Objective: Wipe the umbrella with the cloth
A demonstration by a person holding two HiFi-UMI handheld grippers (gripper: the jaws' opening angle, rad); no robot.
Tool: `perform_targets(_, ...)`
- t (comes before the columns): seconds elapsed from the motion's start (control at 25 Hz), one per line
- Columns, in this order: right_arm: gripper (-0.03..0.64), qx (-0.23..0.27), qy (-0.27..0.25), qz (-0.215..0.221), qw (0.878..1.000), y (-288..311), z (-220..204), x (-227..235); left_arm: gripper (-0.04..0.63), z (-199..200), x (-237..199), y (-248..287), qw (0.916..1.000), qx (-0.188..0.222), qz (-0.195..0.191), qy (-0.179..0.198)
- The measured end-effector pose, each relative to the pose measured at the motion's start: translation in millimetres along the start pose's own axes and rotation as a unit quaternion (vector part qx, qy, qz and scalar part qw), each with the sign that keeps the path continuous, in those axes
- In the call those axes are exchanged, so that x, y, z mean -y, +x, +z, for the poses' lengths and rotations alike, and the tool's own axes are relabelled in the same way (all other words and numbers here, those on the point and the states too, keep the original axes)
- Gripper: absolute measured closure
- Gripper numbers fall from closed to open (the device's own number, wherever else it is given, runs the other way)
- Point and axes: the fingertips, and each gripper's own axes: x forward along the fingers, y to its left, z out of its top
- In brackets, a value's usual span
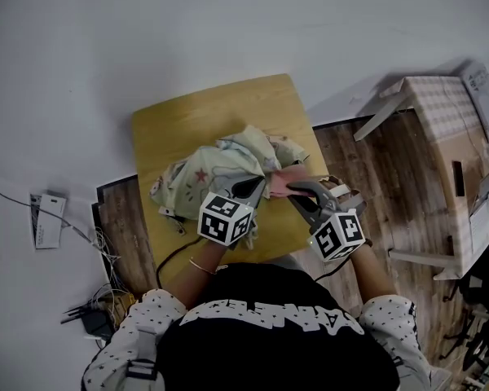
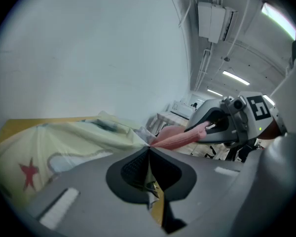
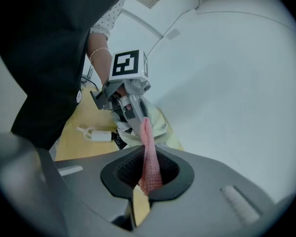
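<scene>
A crumpled pale yellow umbrella with star prints lies on a small yellow table. A pink cloth is stretched between my two grippers just right of the umbrella. My left gripper is shut on one end of the cloth, and its tip is pressed against the umbrella fabric. My right gripper is shut on the other end. In the right gripper view the cloth runs from its jaws up to the left gripper.
A white handle-like piece lies on the table beside the umbrella. A cardboard box and white frames stand on the wooden floor to the right. Cables and a charger lie at the lower left. A white wall lies beyond the table.
</scene>
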Motion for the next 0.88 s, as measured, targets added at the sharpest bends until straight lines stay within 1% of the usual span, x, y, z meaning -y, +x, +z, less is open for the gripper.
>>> perform_targets(0.2,0.581,-0.007,0.007,-0.009,1.000,-7,-2,1,0.592,-17,-4,16,0.9995,-0.026,0.008,0.016)
perform_targets(0.56,0.581,-0.016,0.017,-0.017,1.000,-13,-8,0,0.592,-34,-13,30,0.9983,-0.045,0.020,0.033)
perform_targets(0.88,0.581,-0.012,0.013,-0.017,1.000,-11,-2,2,0.592,-37,-12,32,0.9982,-0.043,0.017,0.039)
